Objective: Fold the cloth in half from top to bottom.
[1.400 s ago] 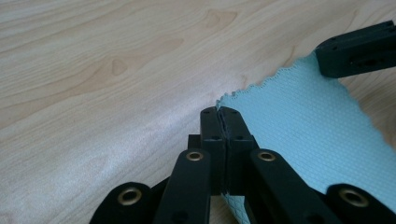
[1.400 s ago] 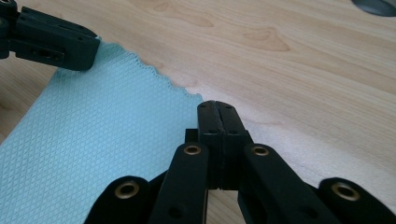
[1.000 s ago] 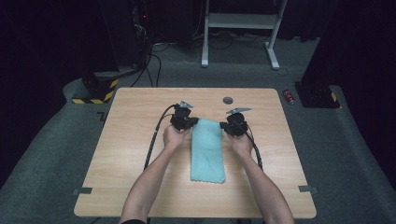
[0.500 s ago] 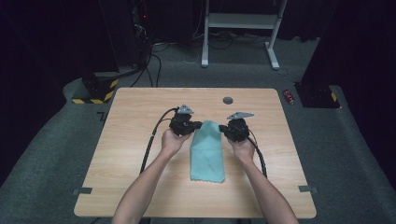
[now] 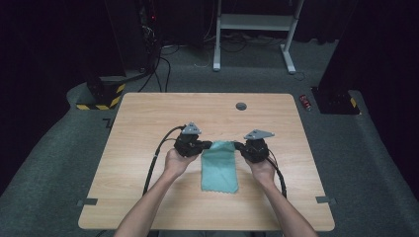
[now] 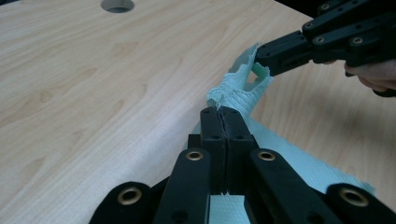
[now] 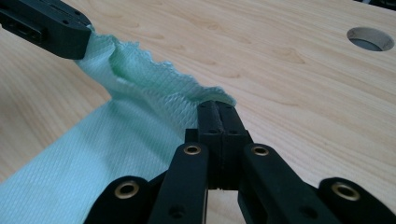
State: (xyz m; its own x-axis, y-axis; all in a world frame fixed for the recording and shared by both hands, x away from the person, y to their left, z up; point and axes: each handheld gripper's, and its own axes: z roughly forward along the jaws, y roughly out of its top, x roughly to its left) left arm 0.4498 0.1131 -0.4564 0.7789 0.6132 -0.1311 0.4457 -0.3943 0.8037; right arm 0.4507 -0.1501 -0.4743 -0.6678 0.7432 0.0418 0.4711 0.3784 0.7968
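Centrally in the high view, a pale green, finely woven rectangular cloth (image 5: 219,167) is seen lying on the light wooden table (image 5: 148,128), its far edge lifted off the wood and its near part still flat below the middle of the frame. That far edge is pinched at its two corners. The left gripper (image 5: 206,145) is pressed tight onto the left corner, and the right gripper (image 5: 238,145) is pressed tight onto the right corner, both held by hands entering from the bottom of the frame. In the left gripper view, the black jaws are seen fully together on a bunched fold of the cloth (image 6: 238,88), with the other gripper (image 6: 266,58) clamped on the fabric at the upper right. In the right gripper view, the jaws are likewise closed on the cloth (image 7: 140,116), which stretches to the upper left. A round hole (image 5: 241,106) is cut in the table near its far edge.
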